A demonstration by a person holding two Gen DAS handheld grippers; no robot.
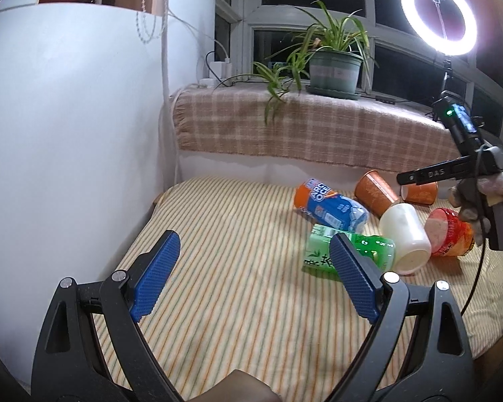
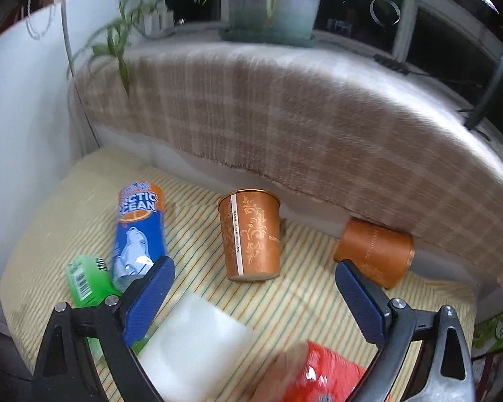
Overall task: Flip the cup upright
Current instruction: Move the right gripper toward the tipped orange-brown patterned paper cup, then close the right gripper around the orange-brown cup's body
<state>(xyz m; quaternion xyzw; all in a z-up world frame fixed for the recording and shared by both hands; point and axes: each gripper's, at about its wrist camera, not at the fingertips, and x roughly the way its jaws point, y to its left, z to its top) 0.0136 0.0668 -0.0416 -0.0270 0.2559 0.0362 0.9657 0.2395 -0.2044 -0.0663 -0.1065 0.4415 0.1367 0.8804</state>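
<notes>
My left gripper (image 1: 255, 274) hangs low over the striped cloth (image 1: 218, 234), a soft ribbed weave in yellow and green, and its jaws stand wide apart with nothing between the blue, finely dimpled pads (image 1: 157, 271). My right gripper (image 2: 255, 305) is spread just as wide, gripping nothing. Centre of the right wrist view, there's the orange paper cup (image 2: 249, 236), a tapered cone with gold scrollwork and a white seam strip, sitting mouth-down on the cloth with its narrow base on top. A second orange cup (image 2: 375, 251) lies on its side at the right of that view, close under the hanging edge of the fuzzy checked blanket (image 2: 285, 107); its near end is partly hidden by my right pad. In the left wrist view both cups sit far right, the first (image 1: 375, 194) leaning, the other (image 1: 419, 192) mostly covered by the black body of my right gripper (image 1: 452, 171). The blue and orange can (image 2: 139, 231) lies flat, glossy, its lower end cut by my left pad. The green bottle (image 1: 348, 251) lies beside it, label half covered. A smooth white cup (image 1: 405, 238) lies on its side, mouth toward the left camera; in the right view it is a blurred white mass (image 2: 198, 345). The red tub (image 1: 449, 232) is smeared and cropped at the bottom of the right view.
</notes>
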